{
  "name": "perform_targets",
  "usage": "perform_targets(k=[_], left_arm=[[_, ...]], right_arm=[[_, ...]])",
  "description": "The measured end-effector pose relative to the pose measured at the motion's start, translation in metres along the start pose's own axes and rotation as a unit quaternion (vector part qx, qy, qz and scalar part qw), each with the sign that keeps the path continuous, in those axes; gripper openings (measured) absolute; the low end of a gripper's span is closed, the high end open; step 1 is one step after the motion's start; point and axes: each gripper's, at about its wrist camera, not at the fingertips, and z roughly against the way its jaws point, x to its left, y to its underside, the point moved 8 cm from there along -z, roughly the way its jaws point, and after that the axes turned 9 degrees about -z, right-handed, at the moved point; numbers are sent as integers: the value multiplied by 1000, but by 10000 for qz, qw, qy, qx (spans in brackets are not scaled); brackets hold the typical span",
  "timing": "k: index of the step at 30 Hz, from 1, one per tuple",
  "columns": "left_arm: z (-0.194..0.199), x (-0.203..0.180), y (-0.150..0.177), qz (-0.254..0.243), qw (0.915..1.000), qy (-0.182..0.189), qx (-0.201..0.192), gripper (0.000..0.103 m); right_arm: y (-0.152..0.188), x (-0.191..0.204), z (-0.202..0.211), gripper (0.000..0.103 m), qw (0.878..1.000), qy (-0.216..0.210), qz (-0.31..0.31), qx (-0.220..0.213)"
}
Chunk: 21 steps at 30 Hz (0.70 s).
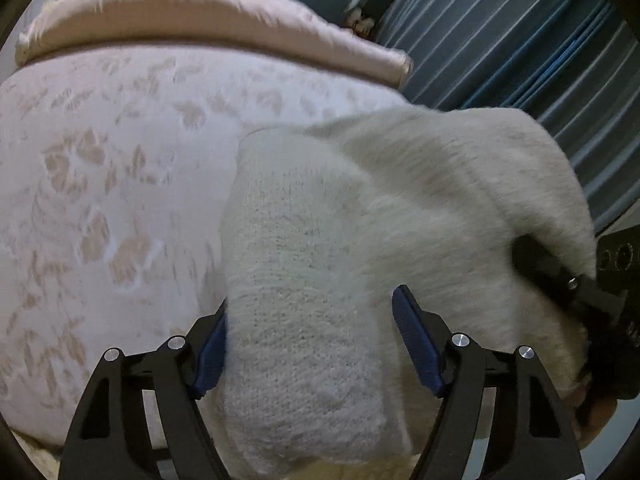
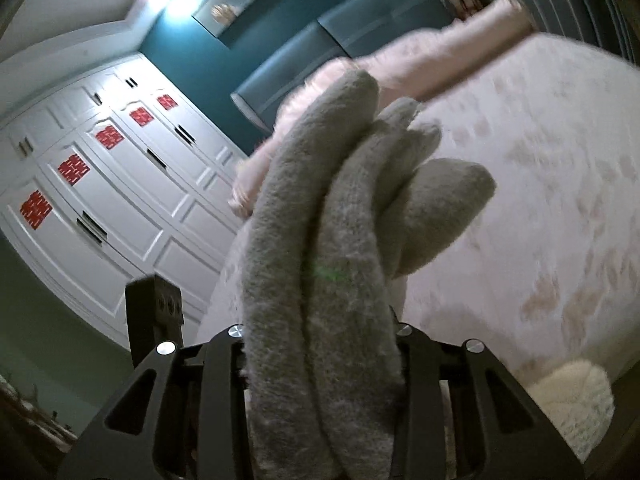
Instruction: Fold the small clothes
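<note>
A fuzzy cream knit garment (image 1: 320, 264) lies partly on the pink floral bedspread (image 1: 104, 168). My left gripper (image 1: 310, 340) is open, its blue-padded jaws apart on either side of a folded part of the knit. My right gripper (image 2: 320, 352) is shut on bunched folds of the same grey-cream knit (image 2: 320, 240), holding them lifted above the bed. In the left wrist view the right gripper (image 1: 560, 280) shows at the right edge, clamped on the garment's raised corner.
A pink satin pillow (image 1: 200, 12) lies at the head of the bed, before a teal headboard (image 2: 304, 60). Grey striped curtains (image 1: 540, 40) hang to the right. White wardrobe doors with red stickers (image 2: 108, 184) stand to the left. Another cream knit item (image 2: 576, 404) lies near the bed's edge.
</note>
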Motion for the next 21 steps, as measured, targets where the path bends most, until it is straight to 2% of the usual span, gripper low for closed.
perform_targets(k=[3, 8, 11, 16, 19, 21], left_arm=[[27, 15, -16, 144, 9992, 165, -321, 72], [78, 57, -25, 635, 9931, 528, -833, 74], [114, 81, -26, 826, 9890, 412, -1153, 73], [187, 124, -36, 964, 9784, 4, -1829, 74], [227, 147, -39, 929, 9726, -360, -2101, 77], [239, 160, -40, 928, 9701, -582, -2165, 78]], right_arm=[[-11, 36, 2, 30, 9994, -276, 118, -153], [-15, 102, -15, 30, 9951, -655, 742, -73], [-15, 136, -27, 29, 9914, -909, 937, -39], [-22, 190, -43, 29, 9814, -1714, 862, 30], [-26, 201, -64, 29, 9750, -2183, 421, 8], [-30, 190, -80, 29, 9739, -2267, -28, -28]])
